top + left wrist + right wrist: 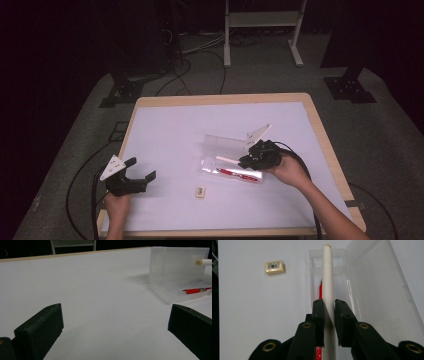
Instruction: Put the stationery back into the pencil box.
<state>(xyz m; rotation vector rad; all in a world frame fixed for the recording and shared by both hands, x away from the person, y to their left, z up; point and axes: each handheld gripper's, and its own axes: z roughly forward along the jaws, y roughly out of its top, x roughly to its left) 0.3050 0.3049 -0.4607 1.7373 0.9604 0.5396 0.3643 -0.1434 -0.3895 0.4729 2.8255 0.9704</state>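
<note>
A table (327,145) with a pale wooden rim and white top stands on grey carpet (385,135); black cables (187,65) trail across the carpet behind and beside it; a white metal frame (262,20) stands at the rear; black stand bases (350,87) sit at both rear sides; surroundings are dark; light falls chiefly on the tabletop.

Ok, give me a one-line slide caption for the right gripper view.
Right gripper holds a white pen lengthwise over the open clear case; red pen inside, eraser beside.
</note>
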